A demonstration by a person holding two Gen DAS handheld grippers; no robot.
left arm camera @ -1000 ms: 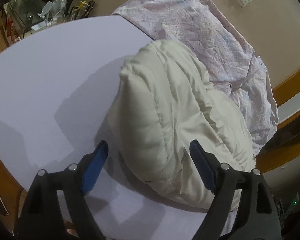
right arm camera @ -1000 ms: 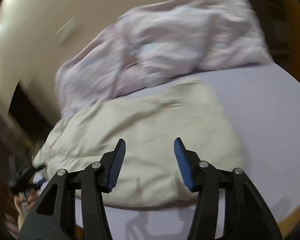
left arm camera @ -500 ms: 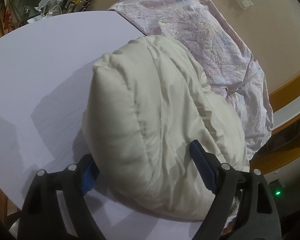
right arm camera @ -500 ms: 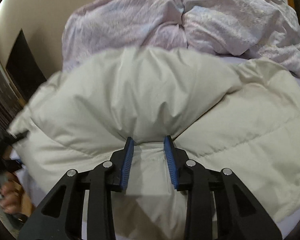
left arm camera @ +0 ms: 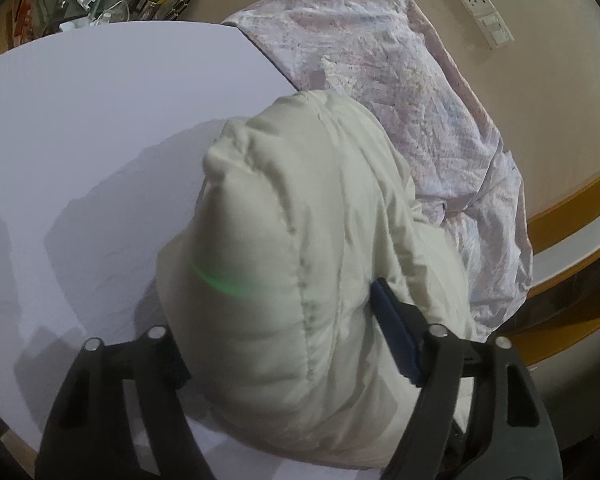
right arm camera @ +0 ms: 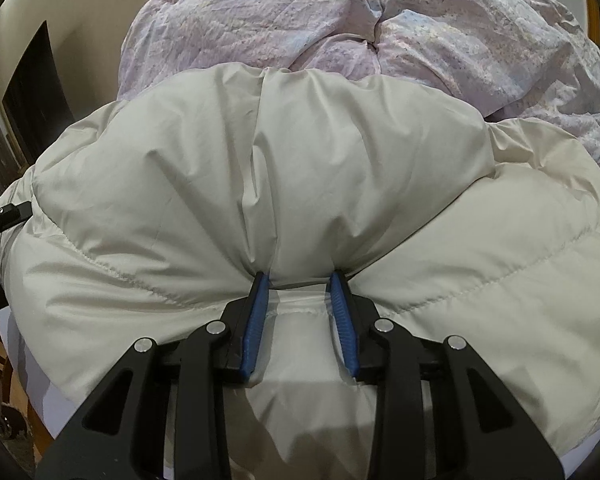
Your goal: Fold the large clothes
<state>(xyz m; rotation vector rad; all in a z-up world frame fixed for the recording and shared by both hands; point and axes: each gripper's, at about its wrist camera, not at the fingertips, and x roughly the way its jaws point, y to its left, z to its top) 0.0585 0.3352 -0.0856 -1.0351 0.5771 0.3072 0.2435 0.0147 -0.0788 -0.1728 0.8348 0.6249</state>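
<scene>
I have the cream puffer jacket [left arm camera: 300,264] bunched on the lavender table [left arm camera: 100,120], quilt [left arm camera: 400,92] at one o'clock. My left gripper [left arm camera: 288,344] has just been closing around a fat fold; right gripper [right arm camera: 302,320] pinches a ridge — slick padding could squirt free.

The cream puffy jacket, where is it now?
The cream puffy jacket lies bunched on the white table, in front of the lilac quilt, between both grippers' fingers.

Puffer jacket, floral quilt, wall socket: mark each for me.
puffer jacket [right arm camera: 260,168]: right wrist view, upper padded panel.
floral quilt [left arm camera: 400,92]: left wrist view, middle of the crumpled cover.
wall socket [left arm camera: 476,0]: left wrist view, white faceplate.
</scene>
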